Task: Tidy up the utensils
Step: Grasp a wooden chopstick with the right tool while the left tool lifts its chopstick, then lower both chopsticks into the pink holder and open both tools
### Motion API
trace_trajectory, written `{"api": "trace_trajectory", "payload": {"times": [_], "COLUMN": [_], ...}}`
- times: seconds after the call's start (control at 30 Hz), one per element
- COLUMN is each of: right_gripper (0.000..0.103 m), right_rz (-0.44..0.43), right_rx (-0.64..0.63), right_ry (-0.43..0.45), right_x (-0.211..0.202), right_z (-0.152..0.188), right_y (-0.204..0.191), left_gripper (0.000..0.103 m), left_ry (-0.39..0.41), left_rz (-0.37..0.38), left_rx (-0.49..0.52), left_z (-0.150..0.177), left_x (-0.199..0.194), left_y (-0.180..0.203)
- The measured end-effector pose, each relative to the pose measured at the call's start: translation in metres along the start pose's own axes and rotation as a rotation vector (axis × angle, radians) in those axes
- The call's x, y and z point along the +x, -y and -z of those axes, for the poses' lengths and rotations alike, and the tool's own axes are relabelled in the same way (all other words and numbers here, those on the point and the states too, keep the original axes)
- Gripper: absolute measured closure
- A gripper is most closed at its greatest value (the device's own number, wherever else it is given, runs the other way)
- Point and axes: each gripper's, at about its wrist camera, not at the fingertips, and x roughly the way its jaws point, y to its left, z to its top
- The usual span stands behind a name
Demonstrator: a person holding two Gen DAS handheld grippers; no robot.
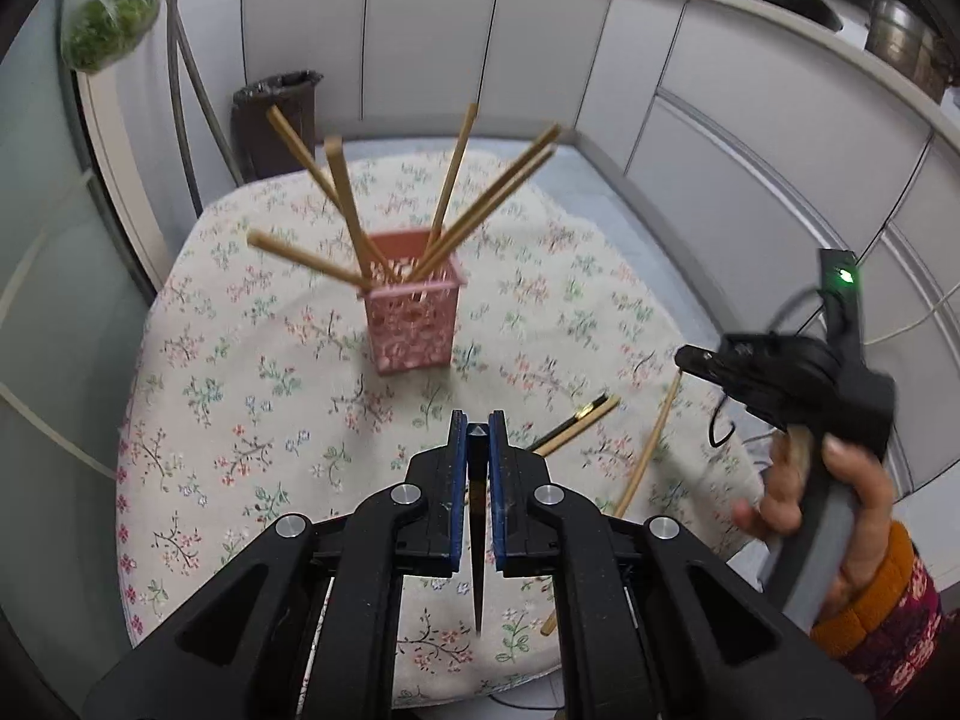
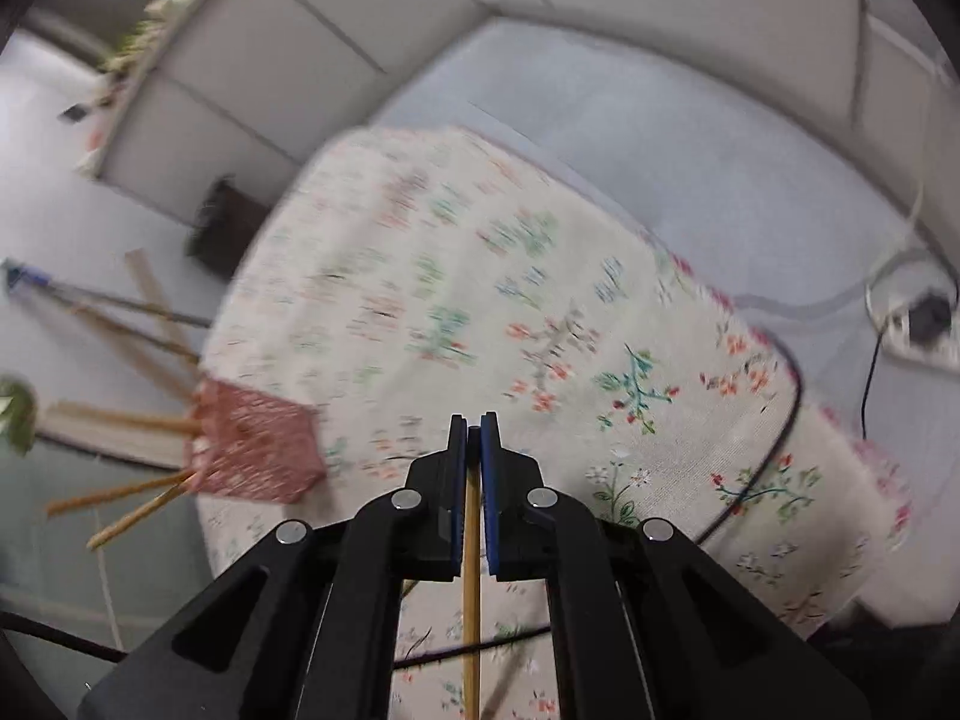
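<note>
Floral cloth [image 1: 252,360] under perforated pink basket [image 1: 414,324].

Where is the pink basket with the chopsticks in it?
In the left wrist view the pink basket stands upright near the middle of the flowery tablecloth, beyond the left gripper. The right wrist view shows it at the left, blurred.

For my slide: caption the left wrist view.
Left gripper shut on a dark chopstick, facing the pink holder.
</note>
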Motion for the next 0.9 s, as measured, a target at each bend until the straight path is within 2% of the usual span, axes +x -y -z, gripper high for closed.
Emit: {"api": "trace_trajectory", "payload": {"times": [0.2, 0.37, 0.63, 0.8, 0.9], "right_gripper": [0.098, 0.098, 0.098, 0.098, 0.098], "right_rz": [-0.066, -0.104, -0.201, -0.296, -0.328], "right_rx": [-0.182, -0.273, -0.319, -0.322, -0.334], "right_ry": [0.128, 0.200, 0.320, 0.381, 0.420], "right_x": [-0.066, -0.112, -0.173, -0.208, -0.218], "right_z": [0.014, 0.016, -0.015, -0.046, -0.060], "right_y": [-0.032, -0.050, -0.089, -0.121, -0.141], "left_gripper": [0.097, 0.097, 0.097, 0.097, 0.097], "left_ry": [0.059, 0.101, 0.215, 0.316, 0.356], "left_rz": [0.017, 0.029, 0.023, -0.001, -0.026], "left_rx": [-0.012, -0.020, -0.043, -0.049, -0.047], "left_z": [-0.011, -0.026, -0.066, -0.102, -0.123], "left_x": [-0.018, -0.031, -0.068, -0.096, -0.100], "left_y": [0.002, 0.004, -0.007, -0.016, -0.018]}}
